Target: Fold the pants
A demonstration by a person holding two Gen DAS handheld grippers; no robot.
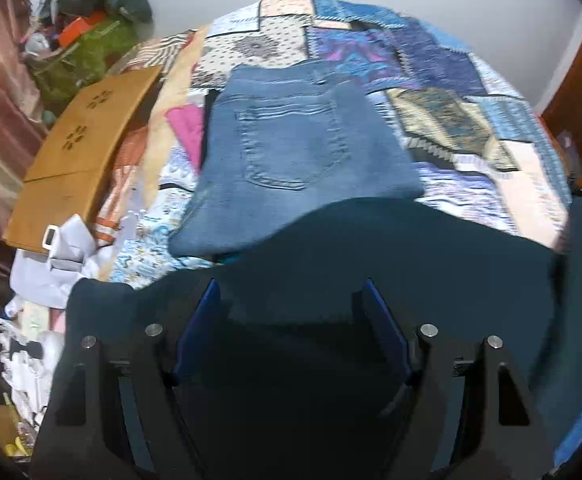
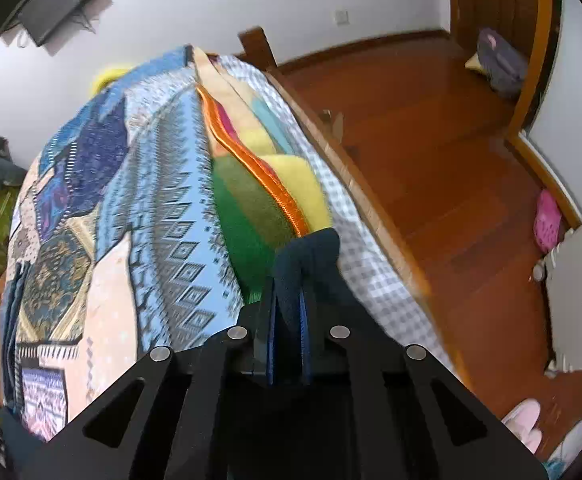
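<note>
My left gripper (image 1: 291,312) points down at a dark navy pair of pants (image 1: 431,252) spread across the near edge of the bed, its blue-padded fingers (image 1: 201,320) standing well apart. The dark cloth fills the gap between them, but I cannot tell whether the pads touch it. Beyond it, toward the far side, a folded pair of blue denim jeans (image 1: 291,152) lies back-pocket up on the patchwork bedspread (image 1: 471,120). A flat brown cardboard sheet (image 1: 87,136) sits at the left edge of the bed.

My right gripper (image 2: 289,300) has its fingers together, clamped on a fold of the same dark navy pants (image 2: 311,248); a tuft of the fabric sticks up beyond the tips. It sits at the bed's right edge, just beside a green and yellow blanket with an orange zip (image 2: 251,200), with the wooden floor (image 2: 431,160) on the right.
</note>
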